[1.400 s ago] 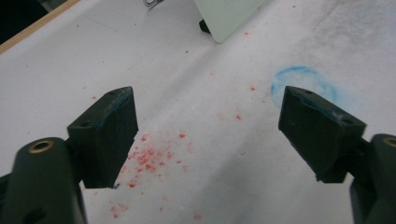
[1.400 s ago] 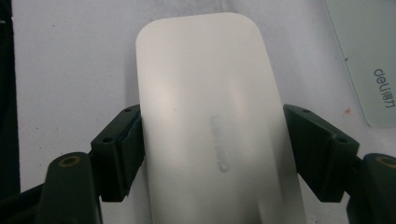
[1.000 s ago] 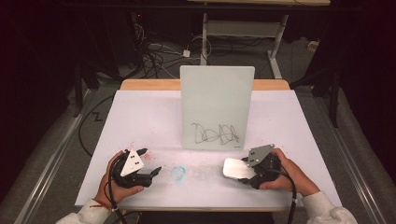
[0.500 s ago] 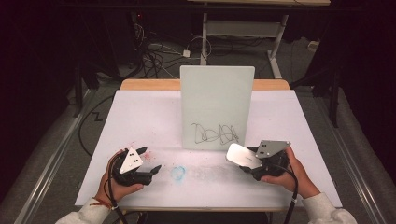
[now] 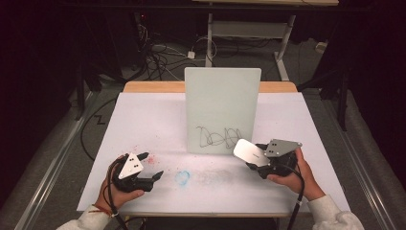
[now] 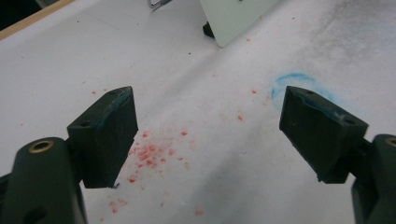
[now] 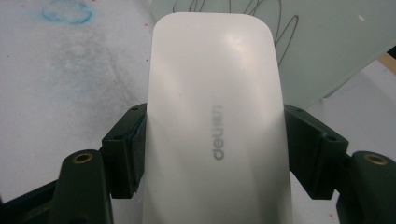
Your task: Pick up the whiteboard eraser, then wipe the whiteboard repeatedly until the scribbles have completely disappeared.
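White table (image 5: 143,120), dark lab behind: my right gripper (image 5: 261,160) clamps eraser (image 5: 250,152) near scribbled board (image 5: 222,110); left gripper (image 5: 154,176) gapes idle. Risk: hard push tips board

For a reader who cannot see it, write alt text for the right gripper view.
The right gripper clamps a white eraser marked "deli" between its black jaws, pointed toward an upright whiteboard with a black scribble.

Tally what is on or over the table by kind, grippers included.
Grippers: 2 (left gripper, right gripper)
Whiteboard: 1
White eraser: 1
Total: 4
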Demonstrator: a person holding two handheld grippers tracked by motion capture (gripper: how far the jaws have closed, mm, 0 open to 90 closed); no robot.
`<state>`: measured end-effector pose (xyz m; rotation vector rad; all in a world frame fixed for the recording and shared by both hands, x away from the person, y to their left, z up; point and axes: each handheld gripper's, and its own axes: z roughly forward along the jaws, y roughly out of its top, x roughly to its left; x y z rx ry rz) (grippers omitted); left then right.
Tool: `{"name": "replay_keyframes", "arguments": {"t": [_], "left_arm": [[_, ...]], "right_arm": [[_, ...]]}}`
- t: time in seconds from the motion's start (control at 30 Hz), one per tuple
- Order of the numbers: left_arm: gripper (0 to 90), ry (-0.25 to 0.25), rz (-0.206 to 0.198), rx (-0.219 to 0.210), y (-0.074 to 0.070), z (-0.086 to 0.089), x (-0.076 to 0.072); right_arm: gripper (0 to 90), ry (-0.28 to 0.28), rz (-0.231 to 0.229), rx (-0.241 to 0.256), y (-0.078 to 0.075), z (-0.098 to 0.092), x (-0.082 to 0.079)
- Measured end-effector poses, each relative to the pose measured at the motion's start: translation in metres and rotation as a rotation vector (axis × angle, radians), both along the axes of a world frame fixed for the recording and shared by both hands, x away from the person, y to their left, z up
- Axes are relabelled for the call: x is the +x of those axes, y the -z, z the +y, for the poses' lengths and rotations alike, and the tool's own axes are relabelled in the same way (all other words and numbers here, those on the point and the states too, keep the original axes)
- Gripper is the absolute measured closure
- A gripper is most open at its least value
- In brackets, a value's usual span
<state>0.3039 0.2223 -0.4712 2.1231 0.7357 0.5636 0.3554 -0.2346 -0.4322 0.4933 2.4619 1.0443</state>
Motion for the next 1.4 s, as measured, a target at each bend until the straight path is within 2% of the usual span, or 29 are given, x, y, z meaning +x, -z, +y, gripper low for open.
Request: {"name": "replay_keyframes", "arguments": {"t": [0.13, 0.2, 0.27, 0.3, 0.37, 0.4, 0.43, 0.63, 0.67, 0.77, 0.97, 1.03, 1.17, 1.2, 1.27, 1.4], "left_arm": [[18.4, -0.001, 0.007, -0.001, 0.001, 0.001, -0.001], [18.6, -0.001, 0.009, 0.005, 0.001, 0.002, -0.001], [18.5, 0.002, 0.014, 0.002, 0.002, 0.002, 0.0], [18.7, 0.002, 0.016, 0.005, 0.002, 0.002, 0.0], [18.7, 0.004, 0.021, 0.013, 0.002, 0.002, -0.001], [18.8, 0.006, 0.022, 0.014, 0.003, 0.002, -0.001], [18.8, 0.006, 0.023, 0.01, 0.003, 0.002, -0.002], [18.8, 0.011, 0.027, 0.012, 0.002, 0.002, -0.002], [18.8, 0.009, 0.028, 0.01, 0.003, 0.002, -0.002], [18.8, 0.006, 0.031, 0.009, 0.003, 0.003, -0.002], [18.8, 0.001, 0.029, 0.017, 0.003, 0.001, -0.003], [18.8, 0.003, 0.03, 0.017, 0.002, 0.0, -0.002], [18.8, 0.007, 0.033, 0.024, 0.003, -0.002, -0.002], [18.8, 0.008, 0.035, 0.025, 0.003, -0.003, -0.002], [18.8, 0.008, 0.034, 0.029, 0.004, -0.003, -0.002], [18.8, 0.009, 0.031, 0.026, 0.003, -0.002, -0.003]], "right_arm": [[30.9, -0.016, 0.01, 0.0, 0.002, 0.002, 0.001], [30.9, -0.012, -0.009, -0.005, 0.002, 0.005, 0.001], [30.9, -0.006, -0.007, 0.002, 0.002, 0.006, 0.001], [30.9, 0.013, -0.023, -0.01, 0.002, 0.008, 0.002], [30.8, 0.015, -0.035, -0.016, 0.002, 0.009, 0.002], [30.8, 0.033, -0.064, -0.024, 0.002, 0.009, 0.001], [30.8, 0.033, -0.064, -0.024, 0.002, 0.009, 0.001], [30.9, 0.087, -0.185, -0.052, 0.001, 0.013, -0.002], [30.9, 0.087, -0.185, -0.052, 0.001, 0.013, -0.002], [30.9, 0.105, -0.227, -0.061, 0.001, 0.015, -0.001], [30.9, 0.125, -0.345, -0.123, 0.002, 0.027, 0.003], [30.9, 0.132, -0.393, -0.162, 0.003, 0.032, 0.005], [30.8, 0.139, -0.459, -0.189, 0.008, 0.043, 0.008], [30.8, 0.141, -0.485, -0.21, 0.01, 0.047, 0.008], [30.9, 0.138, -0.509, -0.249, 0.015, 0.056, 0.009], [30.9, 0.123, -0.549, -0.29, 0.025, 0.069, 0.012]]}}
